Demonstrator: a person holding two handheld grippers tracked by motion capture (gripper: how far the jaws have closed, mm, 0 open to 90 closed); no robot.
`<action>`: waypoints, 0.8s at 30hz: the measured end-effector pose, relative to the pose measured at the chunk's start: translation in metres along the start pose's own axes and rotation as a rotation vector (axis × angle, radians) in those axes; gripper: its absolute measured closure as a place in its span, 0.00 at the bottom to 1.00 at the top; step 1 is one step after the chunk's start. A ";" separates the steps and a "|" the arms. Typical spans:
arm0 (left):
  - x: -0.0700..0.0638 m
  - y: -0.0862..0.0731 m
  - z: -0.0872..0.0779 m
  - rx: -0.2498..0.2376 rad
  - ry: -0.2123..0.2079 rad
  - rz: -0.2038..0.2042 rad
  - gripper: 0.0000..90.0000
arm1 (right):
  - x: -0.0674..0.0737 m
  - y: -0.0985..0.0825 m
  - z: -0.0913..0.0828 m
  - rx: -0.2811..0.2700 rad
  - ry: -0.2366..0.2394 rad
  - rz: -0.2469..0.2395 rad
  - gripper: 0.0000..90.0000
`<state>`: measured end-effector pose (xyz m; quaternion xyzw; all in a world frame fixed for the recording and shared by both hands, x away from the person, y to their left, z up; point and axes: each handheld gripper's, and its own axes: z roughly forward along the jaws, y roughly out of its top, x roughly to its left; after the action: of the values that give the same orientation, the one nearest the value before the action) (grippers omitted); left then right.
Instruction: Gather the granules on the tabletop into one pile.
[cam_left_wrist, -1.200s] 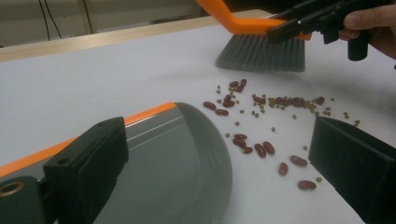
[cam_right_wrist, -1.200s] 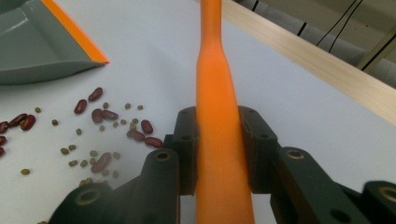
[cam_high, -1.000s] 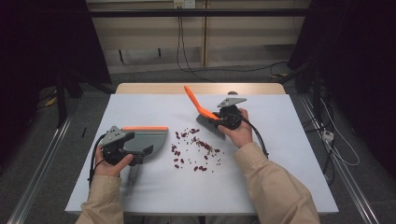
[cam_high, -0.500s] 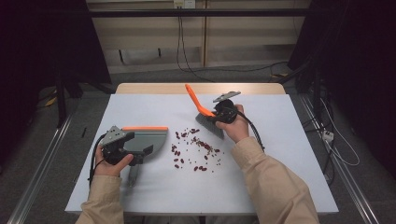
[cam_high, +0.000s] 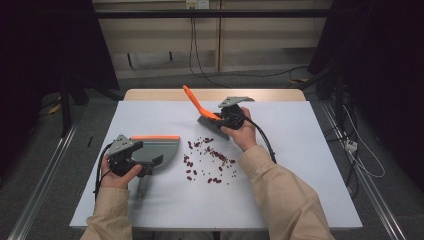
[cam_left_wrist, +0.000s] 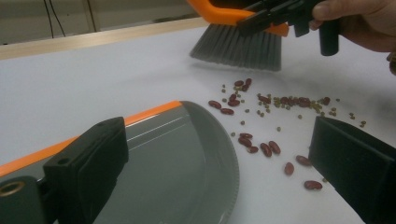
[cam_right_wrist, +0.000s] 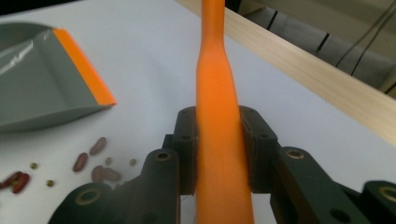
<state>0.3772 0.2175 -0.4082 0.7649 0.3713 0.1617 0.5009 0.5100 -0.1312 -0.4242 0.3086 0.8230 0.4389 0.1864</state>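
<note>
Near the tabletop's left edge: left gripper (cam_high: 131, 159), jaws set apart around the grey dustpan (cam_high: 156, 149), not clearly pinching it. Dustpan flat on the tabletop (cam_high: 310, 165), orange lip toward the far edge. In the middle: red beans (cam_high: 210, 160) and tiny green ones, spread out. Toward the far edge: right gripper (cam_high: 225, 116), jaws squeezed tight on the orange brush (cam_high: 200, 107), bristles just above the beans.

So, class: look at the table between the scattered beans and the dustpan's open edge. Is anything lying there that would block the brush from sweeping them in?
Nothing visible does. Bare white table lies between the beans and the dustpan; the brush sits on their far side.
</note>
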 end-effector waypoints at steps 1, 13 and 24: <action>0.000 0.000 0.000 -0.002 -0.001 -0.001 0.05 | 0.001 -0.001 0.004 0.017 0.006 -0.030 0.79; 0.000 0.001 -0.002 -0.005 0.005 0.004 0.05 | 0.030 -0.002 -0.009 0.100 0.134 -0.164 0.79; -0.001 0.001 -0.004 -0.016 0.007 -0.001 0.05 | 0.054 -0.016 -0.037 0.113 0.185 -0.223 0.79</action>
<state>0.3747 0.2187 -0.4054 0.7602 0.3720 0.1671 0.5058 0.4435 -0.1239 -0.4196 0.1833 0.8892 0.3952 0.1397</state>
